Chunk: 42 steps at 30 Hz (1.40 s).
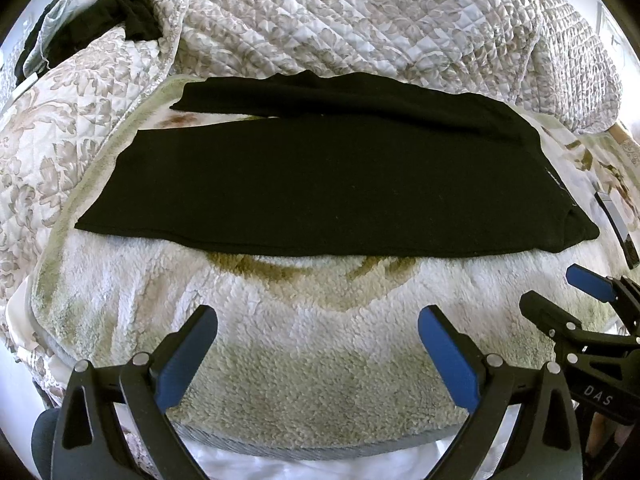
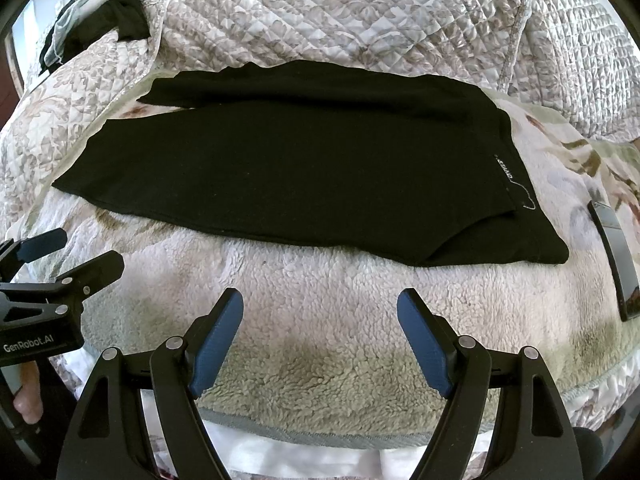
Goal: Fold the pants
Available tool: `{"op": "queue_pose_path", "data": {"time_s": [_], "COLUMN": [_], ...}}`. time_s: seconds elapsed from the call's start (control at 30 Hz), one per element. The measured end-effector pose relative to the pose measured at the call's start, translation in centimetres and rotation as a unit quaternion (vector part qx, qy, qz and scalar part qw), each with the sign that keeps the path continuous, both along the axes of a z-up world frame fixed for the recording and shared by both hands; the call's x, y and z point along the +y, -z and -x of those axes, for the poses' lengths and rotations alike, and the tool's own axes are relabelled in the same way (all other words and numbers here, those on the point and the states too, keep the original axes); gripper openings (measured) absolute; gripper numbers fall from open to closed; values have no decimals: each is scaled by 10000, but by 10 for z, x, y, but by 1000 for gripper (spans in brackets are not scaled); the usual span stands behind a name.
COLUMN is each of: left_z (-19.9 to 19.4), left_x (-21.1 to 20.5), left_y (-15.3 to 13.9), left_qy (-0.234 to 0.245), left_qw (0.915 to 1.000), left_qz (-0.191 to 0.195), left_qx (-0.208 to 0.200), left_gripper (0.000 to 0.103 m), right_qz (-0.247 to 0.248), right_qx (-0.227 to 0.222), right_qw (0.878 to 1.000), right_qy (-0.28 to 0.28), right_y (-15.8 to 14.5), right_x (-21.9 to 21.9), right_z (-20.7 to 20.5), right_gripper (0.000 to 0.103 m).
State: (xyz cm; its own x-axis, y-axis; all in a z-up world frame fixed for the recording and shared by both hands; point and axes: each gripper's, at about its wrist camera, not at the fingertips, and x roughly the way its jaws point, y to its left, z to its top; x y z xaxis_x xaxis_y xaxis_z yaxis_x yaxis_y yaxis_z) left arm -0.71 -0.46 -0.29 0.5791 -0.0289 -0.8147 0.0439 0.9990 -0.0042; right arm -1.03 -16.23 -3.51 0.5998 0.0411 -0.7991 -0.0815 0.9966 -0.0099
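Fleece covers the bed under both grippers, a pale fleece blanket with a quilt bunched up beyond it.

Ahead of the left gripper lie the pants, black, spread flat on the blanket, their long axis running straight across the line of its fingers. The waistband end, with a small white mark near the hem, lies ahead and to its right; the two legs run off to its left, the farther leg split away from the nearer one by a narrow wedge of blanket. Its jaws stand wide apart and hold nothing, with bare fleece between them.

From the right gripper the pants lie the same way: ahead, crosswise, apart from the fingertips. Its jaws too are spread wide and empty. The waistband corner sits ahead and to its right, so I judge this gripper the nearer to that end, and the left gripper nearer the leg hems. A dark phone lies on the blanket farther to its right, just beyond the waistband.

Neither gripper touches the cloth. The fold has not yet begun, as far as the lie of the pants shows. Whichever fold comes first, both grippers must reach forward to the near long edge, one toward each end, since that edge faces them broadside.
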Motion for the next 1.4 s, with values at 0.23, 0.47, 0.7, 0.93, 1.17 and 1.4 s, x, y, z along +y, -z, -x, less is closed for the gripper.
{"op": "queue_pose_path", "data": {"time_s": [0.23,0.47,0.7,0.93,1.17,1.4], "left_z": [0,1,1,1,1,1], "left_x": [0,0,1,2,2,3], "left_y": [0,0,1,1,1,1], "left_qy": [2,0,-10,1,-1,-3], "left_qw": [10000,10000,10000,10000,10000,10000], "left_qz": [0,-2,16,27,26,23], "left_qx": [0,0,4,-2,-2,3], "left_gripper": [102,102,102,102,102,102], "right_qz": [0,-5,-1,5,4,18], "right_qx": [13,17,9,-3,1,7], "right_qw": [10000,10000,10000,10000,10000,10000], "right_qy": [-7,-6,-9,-23,-36,-49], "right_y": [1,2,1,1,2,1], "right_x": [0,-1,0,1,1,1], "right_z": [0,0,0,1,1,1], "right_gripper": [79,79,79,79,79,79]}}
